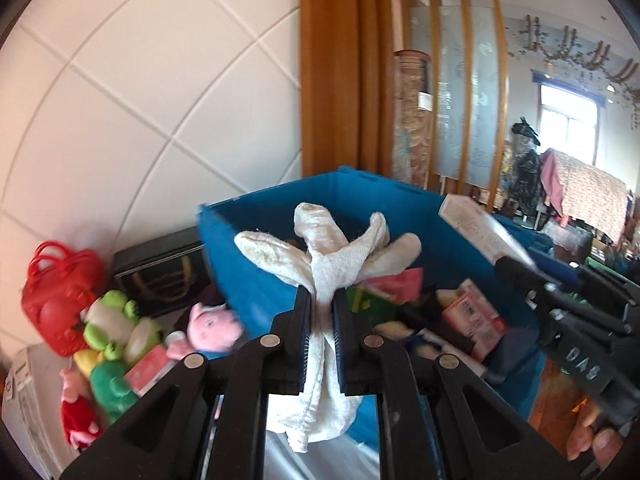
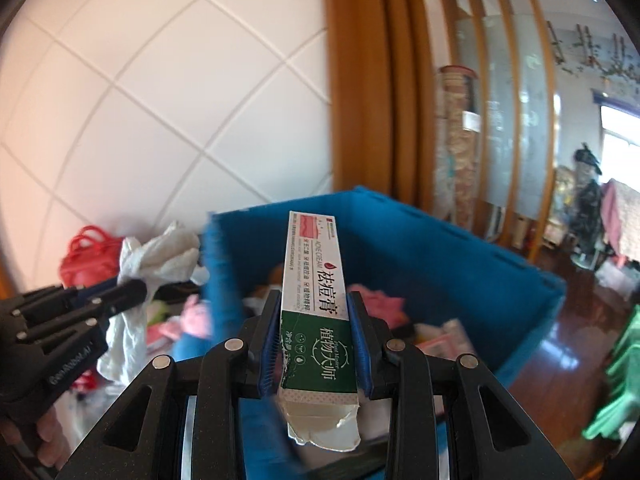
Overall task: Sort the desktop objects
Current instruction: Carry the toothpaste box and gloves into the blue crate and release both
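Tiled wall behind blue bin; left hand-held gripper clamps towel; right clamps box.

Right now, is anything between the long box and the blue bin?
Nothing visible blocks it. The right gripper holds the long box right in front of the open blue bin, with its near wall just ahead.
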### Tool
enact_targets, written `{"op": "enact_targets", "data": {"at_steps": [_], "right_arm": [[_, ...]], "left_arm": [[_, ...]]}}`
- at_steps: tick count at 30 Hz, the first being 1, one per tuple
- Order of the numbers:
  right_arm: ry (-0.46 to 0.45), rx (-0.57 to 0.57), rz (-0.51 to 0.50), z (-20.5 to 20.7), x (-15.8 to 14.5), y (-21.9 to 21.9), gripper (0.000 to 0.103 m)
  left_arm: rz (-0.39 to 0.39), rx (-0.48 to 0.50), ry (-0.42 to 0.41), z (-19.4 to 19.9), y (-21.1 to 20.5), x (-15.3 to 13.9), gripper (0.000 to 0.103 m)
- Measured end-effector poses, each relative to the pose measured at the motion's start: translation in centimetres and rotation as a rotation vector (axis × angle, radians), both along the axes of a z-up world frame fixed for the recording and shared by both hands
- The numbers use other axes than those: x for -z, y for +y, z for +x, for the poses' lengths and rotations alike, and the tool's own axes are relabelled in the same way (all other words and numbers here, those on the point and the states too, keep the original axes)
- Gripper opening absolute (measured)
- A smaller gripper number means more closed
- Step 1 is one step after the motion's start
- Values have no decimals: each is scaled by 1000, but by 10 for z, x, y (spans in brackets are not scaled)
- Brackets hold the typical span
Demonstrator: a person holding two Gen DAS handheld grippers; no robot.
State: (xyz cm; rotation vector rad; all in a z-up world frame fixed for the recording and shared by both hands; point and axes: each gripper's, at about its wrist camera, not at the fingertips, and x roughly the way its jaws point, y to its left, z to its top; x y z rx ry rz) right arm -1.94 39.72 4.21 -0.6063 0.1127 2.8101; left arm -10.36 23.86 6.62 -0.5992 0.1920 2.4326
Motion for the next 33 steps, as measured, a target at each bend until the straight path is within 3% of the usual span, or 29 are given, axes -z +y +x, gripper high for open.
{"op": "enact_targets", "data": {"at_steps": [6,11,21,28,31,32,33], "right_arm": [[-65,59,3,-10,11,62,31],[-103,83,-4,-18,25,100,31],[-191,117,2,-31,45,138,31],[-254,139,-1,-42,60,151,31],[-256,151,-7,-45,60,155,40],[-254,155,-8,-45,60,155,49],[-254,158,-6,-45,59,155,60]], "left_arm": [[-53,59,-53,-4,81,4,10],[-94,90,-72,-7,115,12,10],[-156,126,-102,-11,153,18,10],[-163,154,-143,-17,157,23,10],[-166,133,-141,-18,156,23,15],[-173,125,-148,-19,156,25,19],[-178,120,-160,-20,156,26,30]]}}
